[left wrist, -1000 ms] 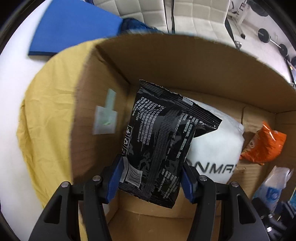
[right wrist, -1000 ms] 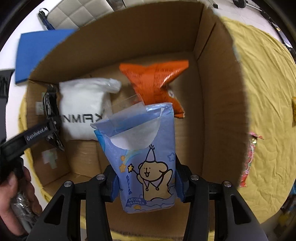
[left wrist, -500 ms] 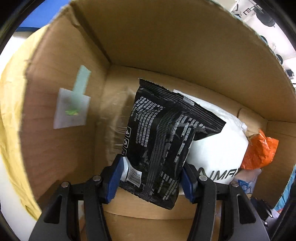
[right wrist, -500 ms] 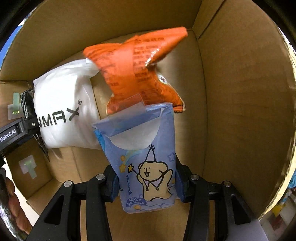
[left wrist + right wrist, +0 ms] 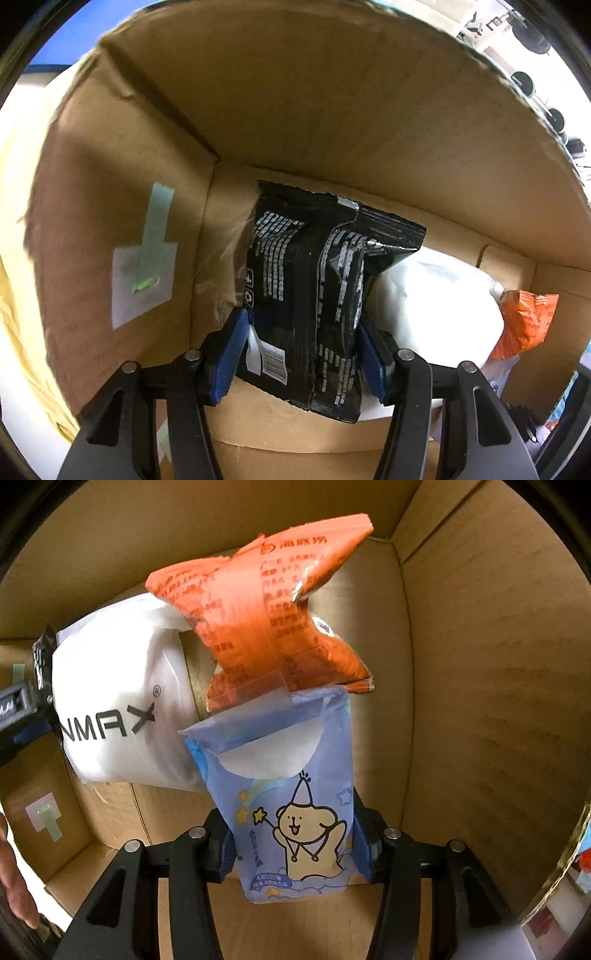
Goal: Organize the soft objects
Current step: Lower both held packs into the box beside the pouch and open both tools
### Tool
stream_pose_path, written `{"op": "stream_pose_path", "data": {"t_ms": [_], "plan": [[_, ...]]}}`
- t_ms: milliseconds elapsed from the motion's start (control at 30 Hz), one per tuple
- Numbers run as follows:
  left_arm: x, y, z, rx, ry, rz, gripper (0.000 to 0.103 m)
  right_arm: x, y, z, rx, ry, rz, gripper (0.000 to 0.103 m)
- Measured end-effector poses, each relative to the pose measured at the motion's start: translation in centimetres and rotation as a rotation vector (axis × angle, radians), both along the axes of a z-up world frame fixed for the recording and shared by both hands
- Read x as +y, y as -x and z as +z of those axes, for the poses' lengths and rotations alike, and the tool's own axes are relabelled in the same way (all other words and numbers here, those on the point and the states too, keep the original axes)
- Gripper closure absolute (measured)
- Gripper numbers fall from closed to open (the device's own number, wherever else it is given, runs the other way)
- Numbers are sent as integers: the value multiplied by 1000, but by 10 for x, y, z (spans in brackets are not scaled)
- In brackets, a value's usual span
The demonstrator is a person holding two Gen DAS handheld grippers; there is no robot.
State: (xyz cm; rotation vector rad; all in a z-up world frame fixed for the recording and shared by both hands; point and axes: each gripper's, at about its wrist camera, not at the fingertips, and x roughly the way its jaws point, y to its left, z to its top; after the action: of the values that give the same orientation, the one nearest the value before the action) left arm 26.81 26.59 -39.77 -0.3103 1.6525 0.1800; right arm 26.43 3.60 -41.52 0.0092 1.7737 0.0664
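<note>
My left gripper [image 5: 301, 350] is shut on a black snack packet [image 5: 317, 295] and holds it inside the cardboard box [image 5: 332, 110], near the box's left corner. My right gripper [image 5: 293, 843] is shut on a blue tissue pack [image 5: 291, 805] with a cartoon bear, held low inside the same box [image 5: 480, 664]. A white bag [image 5: 114, 709] marked in black letters lies on the box floor, also seen in the left wrist view [image 5: 436, 306]. An orange snack bag [image 5: 266, 616] lies beside it, just beyond the tissue pack, and shows in the left wrist view [image 5: 524, 325].
A white label with green tape [image 5: 144, 280] is stuck on the box's left wall. Yellow cloth [image 5: 14, 295] lies outside the box at the left. The left gripper and a hand [image 5: 11, 878] show at the left edge of the right wrist view.
Both grippers have gone down into the box with their packs. The box walls now fill both views, and the orange bag is much closer to the tissue pack.
</note>
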Motion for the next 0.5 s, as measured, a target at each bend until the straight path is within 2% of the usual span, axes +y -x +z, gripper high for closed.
{"op": "stream_pose_path", "data": {"t_ms": [167,333,367,500], "plan": [[-2,-9,-2,20,2,-22,47,2,4,-6,5,-8,14,46],[0,-17,1,39,14,-43,47,10,13,1,-2,0,25,41],[-9,-31,-6,40,12,-45,45,11,15,3,-2,9,26,40],[-9,-33,4,26,4,-46,42,17,19,17,-12,0,19,30]]}}
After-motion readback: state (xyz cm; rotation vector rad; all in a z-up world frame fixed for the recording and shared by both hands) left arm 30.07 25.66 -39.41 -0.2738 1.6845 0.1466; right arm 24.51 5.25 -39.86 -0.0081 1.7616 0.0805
